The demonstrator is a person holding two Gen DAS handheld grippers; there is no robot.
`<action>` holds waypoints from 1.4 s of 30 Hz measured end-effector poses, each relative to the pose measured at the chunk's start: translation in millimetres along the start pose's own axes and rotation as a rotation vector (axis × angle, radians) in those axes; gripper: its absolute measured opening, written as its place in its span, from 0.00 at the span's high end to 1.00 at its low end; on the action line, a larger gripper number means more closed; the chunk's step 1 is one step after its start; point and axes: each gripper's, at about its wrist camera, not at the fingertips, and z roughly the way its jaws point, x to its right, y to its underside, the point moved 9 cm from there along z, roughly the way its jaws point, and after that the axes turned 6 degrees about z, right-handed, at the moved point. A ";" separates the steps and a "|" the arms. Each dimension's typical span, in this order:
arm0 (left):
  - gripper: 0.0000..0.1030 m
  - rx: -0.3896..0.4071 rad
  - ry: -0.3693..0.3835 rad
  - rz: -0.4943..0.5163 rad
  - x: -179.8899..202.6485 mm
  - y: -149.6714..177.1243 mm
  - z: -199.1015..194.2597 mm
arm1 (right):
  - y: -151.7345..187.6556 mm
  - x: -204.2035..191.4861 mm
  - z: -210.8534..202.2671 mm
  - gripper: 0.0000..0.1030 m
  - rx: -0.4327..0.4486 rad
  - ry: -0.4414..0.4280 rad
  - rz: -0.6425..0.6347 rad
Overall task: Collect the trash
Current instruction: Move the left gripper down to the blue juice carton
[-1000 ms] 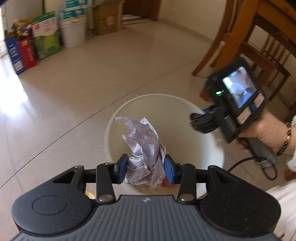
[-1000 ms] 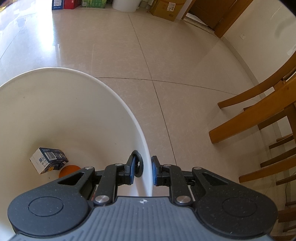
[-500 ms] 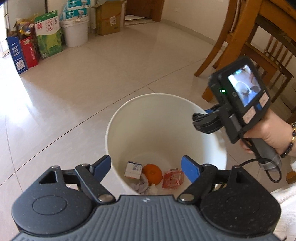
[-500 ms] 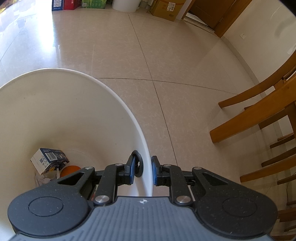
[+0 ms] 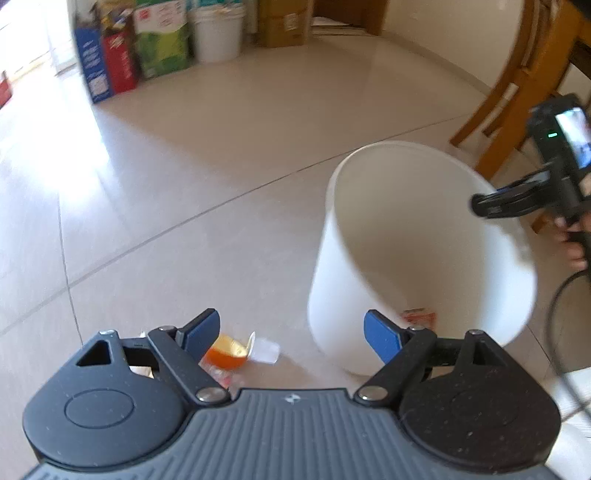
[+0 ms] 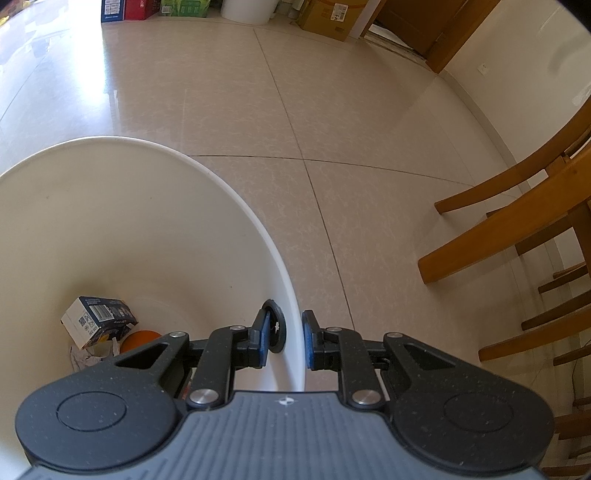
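The white trash bin (image 5: 406,240) stands on the tiled floor, to the right in the left wrist view. My right gripper (image 6: 291,336) is shut on the bin's rim (image 6: 258,229), one pad inside and one outside; it also shows as the right gripper (image 5: 517,199) in the left wrist view. Inside the bin lie a blue-and-white box (image 6: 98,319), an orange (image 6: 142,338) and crumpled paper (image 6: 85,356). My left gripper (image 5: 291,332) is open and holds nothing, left of the bin. Under its left finger, an orange cup-like piece of trash (image 5: 225,352) and a clear plastic bit (image 5: 266,350) lie on the floor.
Coloured cartons (image 5: 122,62), a white bucket (image 5: 216,33) and a cardboard box (image 5: 282,22) line the far wall. Wooden chairs (image 6: 517,229) stand to the right of the bin. A person's hand (image 5: 576,251) and a black cable (image 5: 557,306) are at the right edge.
My left gripper opened over the bin and the crumpled paper fell in. It then swung left and low over the floor trash. The right gripper kept its hold on the rim.
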 end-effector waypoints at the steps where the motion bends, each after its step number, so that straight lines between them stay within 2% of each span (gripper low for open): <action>1: 0.17 -0.002 -0.005 -0.015 -4.8 6.5 4.7 | 0.2 0.0 0.1 0.79 0.001 0.000 -0.001; 7: 0.17 0.004 0.018 -0.109 -26.8 54.1 40.1 | 1.1 0.5 -0.2 0.79 0.004 0.001 -0.001; 10: 0.17 0.002 0.003 -0.149 -38.4 82.8 63.8 | 1.7 0.3 0.1 0.79 0.006 0.001 -0.004; 15: 0.18 -0.099 -0.054 -0.222 -61.6 127.6 109.8 | 2.0 0.6 0.6 0.79 0.007 -0.001 0.001; 18: 0.18 -0.116 -0.097 -0.227 -70.0 138.9 129.1 | 2.1 -0.1 0.4 0.79 0.010 0.004 -0.006; 22: 0.18 -0.105 -0.101 -0.251 -72.8 141.8 147.2 | 2.0 0.0 0.5 0.79 0.009 0.002 0.000; 25: 0.18 -0.100 -0.109 -0.248 -73.8 144.6 156.3 | 1.8 -0.1 0.1 0.79 0.010 0.003 -0.002; 31: 0.17 -0.099 -0.174 -0.230 -85.0 148.4 165.1 | 1.9 -0.9 0.2 0.79 0.013 0.006 -0.005; 37: 0.17 -0.155 -0.163 -0.291 -92.9 167.9 167.7 | 1.5 -0.9 0.0 0.79 0.010 0.005 0.001; 42: 0.17 -0.201 -0.149 -0.273 -83.0 187.7 170.2 | 1.2 -1.0 0.1 0.79 0.010 0.004 0.003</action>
